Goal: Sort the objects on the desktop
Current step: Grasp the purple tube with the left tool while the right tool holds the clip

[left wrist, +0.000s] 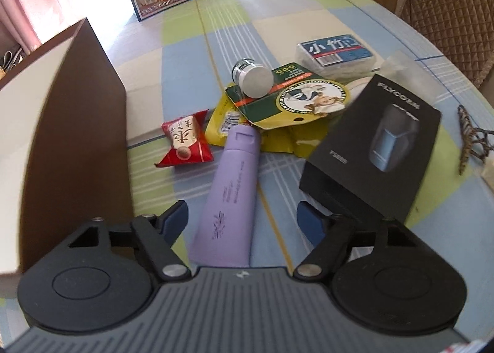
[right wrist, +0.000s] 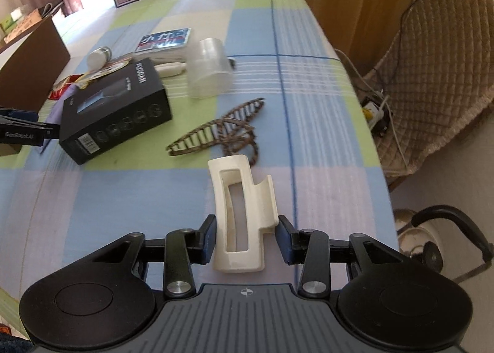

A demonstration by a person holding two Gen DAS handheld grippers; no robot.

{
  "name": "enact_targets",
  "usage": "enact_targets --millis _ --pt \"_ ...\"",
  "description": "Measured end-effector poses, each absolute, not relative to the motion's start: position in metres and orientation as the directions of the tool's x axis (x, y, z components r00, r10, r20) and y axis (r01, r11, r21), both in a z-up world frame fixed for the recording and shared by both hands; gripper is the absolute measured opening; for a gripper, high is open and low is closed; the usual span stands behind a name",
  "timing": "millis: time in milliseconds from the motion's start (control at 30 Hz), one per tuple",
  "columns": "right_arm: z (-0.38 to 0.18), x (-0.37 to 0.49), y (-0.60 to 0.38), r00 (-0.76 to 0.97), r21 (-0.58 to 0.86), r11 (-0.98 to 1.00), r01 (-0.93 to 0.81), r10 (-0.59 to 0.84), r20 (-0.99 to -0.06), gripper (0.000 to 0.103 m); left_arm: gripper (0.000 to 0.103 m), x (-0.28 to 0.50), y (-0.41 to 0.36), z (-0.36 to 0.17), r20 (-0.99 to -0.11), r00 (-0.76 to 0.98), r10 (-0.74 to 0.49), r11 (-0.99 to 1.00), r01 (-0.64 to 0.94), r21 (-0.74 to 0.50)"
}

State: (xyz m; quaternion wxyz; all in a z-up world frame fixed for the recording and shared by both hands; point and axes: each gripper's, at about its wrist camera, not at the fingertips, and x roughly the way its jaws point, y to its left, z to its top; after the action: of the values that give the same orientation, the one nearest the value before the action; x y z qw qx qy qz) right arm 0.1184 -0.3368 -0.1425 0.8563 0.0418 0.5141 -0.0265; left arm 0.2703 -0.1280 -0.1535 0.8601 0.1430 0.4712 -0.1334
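Between the half-open fingers of the right gripper [right wrist: 246, 235] lies a cream hair claw clip [right wrist: 239, 217] on the tablecloth [right wrist: 129, 198]; contact is unclear. Left gripper [left wrist: 242, 218] stands wide open, straddling a purple tube [left wrist: 225, 195] without touching it, beside a black shaver box [left wrist: 373, 149].

Your near left is walled by the cardboard box [left wrist: 77, 124]. Black box [left wrist: 373, 149] blocks right. Far tablecloth [right wrist: 262, 19] is clear.
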Motion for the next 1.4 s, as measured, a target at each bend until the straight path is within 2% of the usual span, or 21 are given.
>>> enact_targets --millis 100,167,233,733,933,1000,1067,1100,1133,1400 --pt "-0.142 0.118 -0.343 0.472 0.046 0.995 0.093 -0.003 -0.882 0.038 0.062 0.277 -0.125 -0.158 -0.849 0.514 -0.124 0.937 0.343 0.07" --pt "-0.142 0.118 -0.346 0.474 0.05 0.994 0.094 0.0 -0.88 0.038 0.053 0.278 -0.124 -0.158 -0.849 0.51 -0.137 0.944 0.326 0.044" --pt "-0.141 0.117 -0.35 0.476 0.051 0.994 0.095 0.0 -0.879 0.038 0.033 0.275 -0.122 -0.158 -0.848 0.5 -0.173 0.949 0.316 -0.007" --pt "-0.141 0.122 -0.367 0.498 0.058 0.998 0.01 0.046 -0.866 0.038 0.032 0.186 -0.11 -0.147 -0.893 0.431 -0.132 0.978 0.202 -0.047" --pt "-0.143 0.125 -0.366 0.504 0.039 0.997 -0.06 0.064 -0.862 0.04 0.038 0.193 -0.112 -0.147 -0.883 0.452 -0.125 0.985 0.167 -0.054" --pt "-0.143 0.126 -0.368 0.509 0.047 0.996 -0.072 0.077 -0.858 0.045 0.038 0.199 -0.115 -0.148 -0.877 0.466 -0.116 0.986 0.16 -0.046" --pt "-0.143 0.126 -0.369 0.512 0.046 0.995 -0.083 0.082 -0.855 0.048 0.036 0.202 -0.119 -0.149 -0.873 0.478 -0.094 0.987 0.157 -0.021" --pt "-0.143 0.127 -0.37 0.515 0.047 0.995 -0.092 0.087 -0.853 0.048 0.029 0.201 -0.121 -0.149 -0.873 0.482 -0.079 0.988 0.151 -0.006" --pt "-0.142 0.127 -0.371 0.518 0.047 0.994 -0.098 0.091 -0.85 0.048 0.027 0.2 -0.122 -0.148 -0.871 0.486 -0.074 0.989 0.149 -0.001" --pt "-0.144 0.13 -0.374 0.537 0.042 0.987 -0.157 0.121 -0.835 0.049 0.027 0.166 -0.113 -0.145 -0.881 0.469 -0.059 0.998 0.061 -0.034"
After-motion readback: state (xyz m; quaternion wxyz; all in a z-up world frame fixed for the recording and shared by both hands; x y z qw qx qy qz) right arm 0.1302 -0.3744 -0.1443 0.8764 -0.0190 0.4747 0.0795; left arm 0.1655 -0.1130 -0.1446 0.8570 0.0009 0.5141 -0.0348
